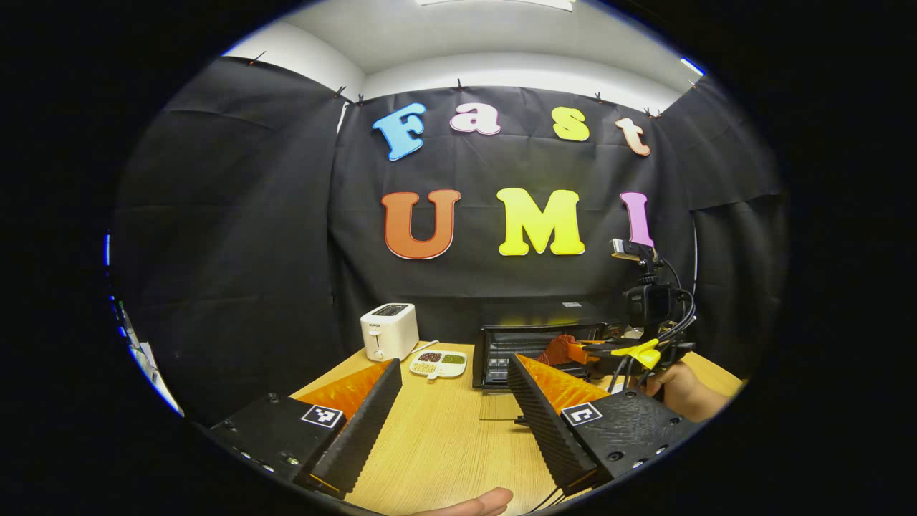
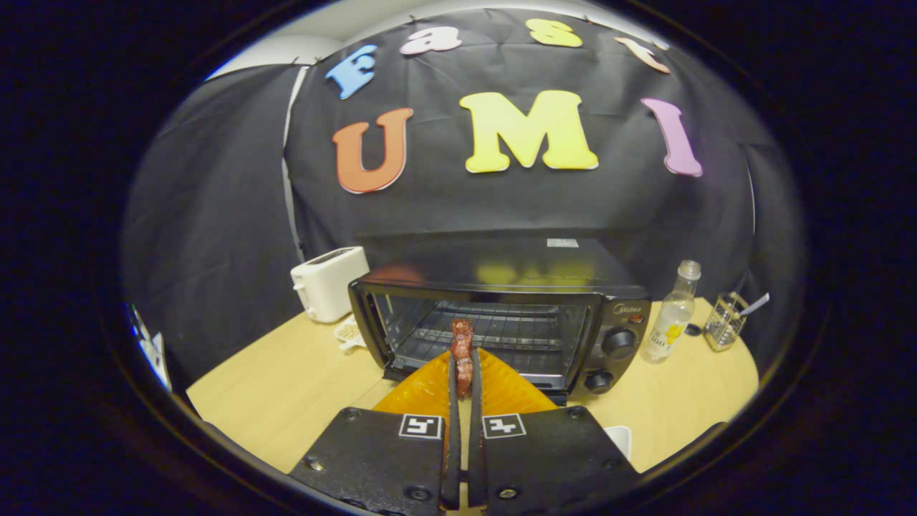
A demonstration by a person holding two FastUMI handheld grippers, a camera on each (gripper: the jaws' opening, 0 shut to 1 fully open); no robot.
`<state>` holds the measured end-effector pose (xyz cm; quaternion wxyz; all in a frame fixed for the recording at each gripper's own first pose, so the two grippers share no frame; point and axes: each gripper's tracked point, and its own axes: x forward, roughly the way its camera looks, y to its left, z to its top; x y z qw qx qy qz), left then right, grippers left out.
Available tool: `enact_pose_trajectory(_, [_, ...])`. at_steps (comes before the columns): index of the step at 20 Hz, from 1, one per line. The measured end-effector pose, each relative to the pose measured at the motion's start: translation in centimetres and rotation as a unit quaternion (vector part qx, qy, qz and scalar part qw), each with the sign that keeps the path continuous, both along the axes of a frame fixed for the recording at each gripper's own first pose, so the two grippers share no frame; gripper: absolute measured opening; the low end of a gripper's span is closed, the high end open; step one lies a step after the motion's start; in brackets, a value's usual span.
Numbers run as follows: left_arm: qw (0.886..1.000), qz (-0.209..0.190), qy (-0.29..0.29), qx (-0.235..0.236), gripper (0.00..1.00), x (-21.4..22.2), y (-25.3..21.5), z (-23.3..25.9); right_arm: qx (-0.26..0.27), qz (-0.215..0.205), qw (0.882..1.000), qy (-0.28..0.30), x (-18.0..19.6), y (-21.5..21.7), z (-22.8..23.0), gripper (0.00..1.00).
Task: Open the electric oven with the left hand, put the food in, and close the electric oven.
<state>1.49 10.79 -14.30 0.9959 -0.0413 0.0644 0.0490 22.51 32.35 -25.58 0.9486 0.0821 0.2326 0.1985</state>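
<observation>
The black electric oven stands on the wooden table with its door folded down and its wire rack showing. My right gripper is shut on a reddish-brown piece of food, held upright just in front of the oven mouth. In the left gripper view the oven is at the middle right, its glass door lying flat toward me. There the right gripper, held by a hand, carries the food at the opening. My left gripper hangs open above the table, holding nothing.
A white toaster and a small divided dish of grains sit left of the oven. Right of the oven stand a clear bottle and a glass holder with a spoon. A thumb shows at the bottom edge.
</observation>
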Motion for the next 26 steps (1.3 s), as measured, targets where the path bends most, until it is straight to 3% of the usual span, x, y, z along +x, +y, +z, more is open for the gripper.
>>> enact_pose_trajectory(4, [1.0,0.004,0.004,-0.006,0.95,0.5,0.3,-0.5,0.131,-0.023,0.989,0.064,3.7,1.5,-1.3,0.08])
enact_pose_trajectory(7, [1.0,0.003,0.01,-0.004,0.95,1.0,0.4,-1.0,0.248,-0.047,0.957,0.145,6.4,1.8,-3.3,0.08])
enact_pose_trajectory(9, [1.0,0.002,0.012,-0.007,0.95,1.4,0.3,-1.4,0.27,-0.062,0.947,0.162,8.4,1.5,-4.7,0.08])
enact_pose_trajectory(13, [0.999,-0.006,0.027,-0.019,0.95,2.2,-0.1,-2.8,0.243,-0.081,0.956,0.142,10.1,1.6,-6.2,0.09])
enact_pose_trajectory(17, [0.999,-0.013,0.037,-0.037,0.94,2.7,-0.7,-3.7,0.177,-0.083,0.974,0.111,10.6,1.3,-6.9,0.14])
enact_pose_trajectory(21, [0.998,-0.017,0.048,-0.042,0.94,2.6,-0.9,-4.8,0.044,-0.097,0.992,0.066,11.0,-0.3,-7.7,0.27])
enact_pose_trajectory(23, [0.997,-0.025,0.052,-0.051,0.94,2.5,-1.3,-5.4,-0.038,-0.107,0.993,0.03,10.8,-1.8,-7.8,0.33])
enact_pose_trajectory(26, [0.996,-0.028,0.064,-0.058,0.93,2.3,-1.6,-6.5,-0.087,-0.098,0.991,-0.013,9.9,-2.4,-6.8,0.37])
